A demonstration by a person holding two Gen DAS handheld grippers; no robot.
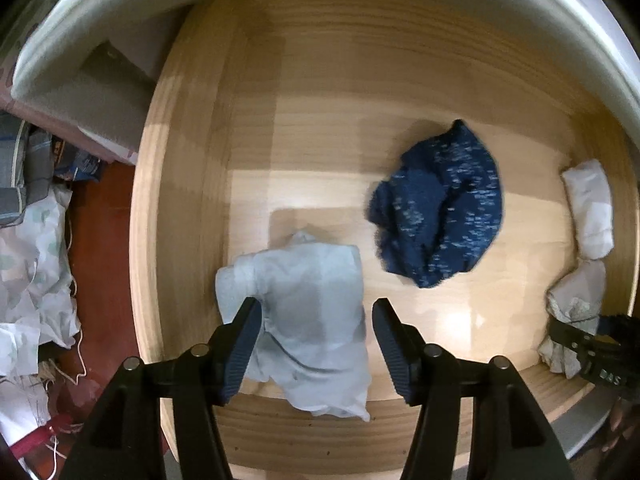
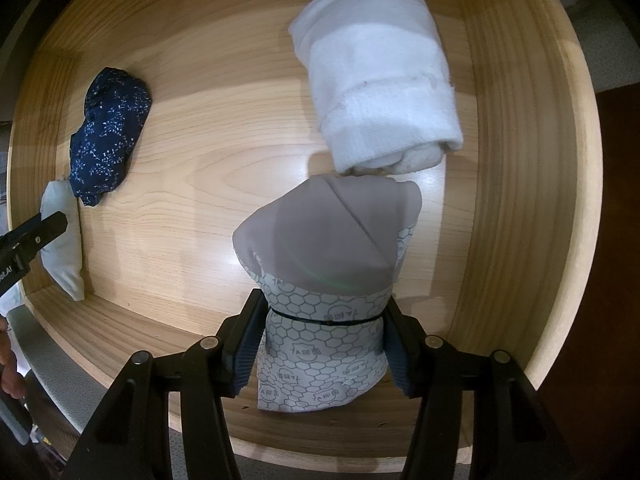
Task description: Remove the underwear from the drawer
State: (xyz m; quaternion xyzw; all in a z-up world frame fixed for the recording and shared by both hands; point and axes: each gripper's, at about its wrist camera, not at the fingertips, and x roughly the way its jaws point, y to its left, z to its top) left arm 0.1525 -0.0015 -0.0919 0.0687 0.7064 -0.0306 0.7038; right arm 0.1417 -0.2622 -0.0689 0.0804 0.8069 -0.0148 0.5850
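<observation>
Left wrist view looks straight down into the wooden drawer [image 1: 192, 200]. The left tongs [image 1: 316, 340] stand apart, their dark ribbed pads either side of a pale blue folded piece of underwear [image 1: 308, 320] that lies on the drawer floor against the near wall. The left pad overlaps the cloth's edge in the picture and the right pad sits just off its right edge; neither visibly presses the cloth. To the right of it, well clear of the tongs, lies a crumpled navy patterned piece [image 1: 440, 212]. Against the drawer's right wall are a white rolled cloth [image 1: 590, 208] and, below it, a grey-and-white bundle [image 1: 572, 312], with the black tip of the right tongs [image 1: 592, 348] over its lower end.

In the right wrist view the right tongs [image 2: 324, 344] are clamped on that grey bundle with a hexagon print [image 2: 324, 280], both pads pressing its printed lower part, where a thin dark band runs round it. Its grey upper end touches the white rolled cloth [image 2: 380, 80] beyond. The navy piece [image 2: 108, 132] and the pale blue piece [image 2: 66, 248] lie by the far left wall, with the left tongs [image 2: 36, 236] over the pale one.
</observation>
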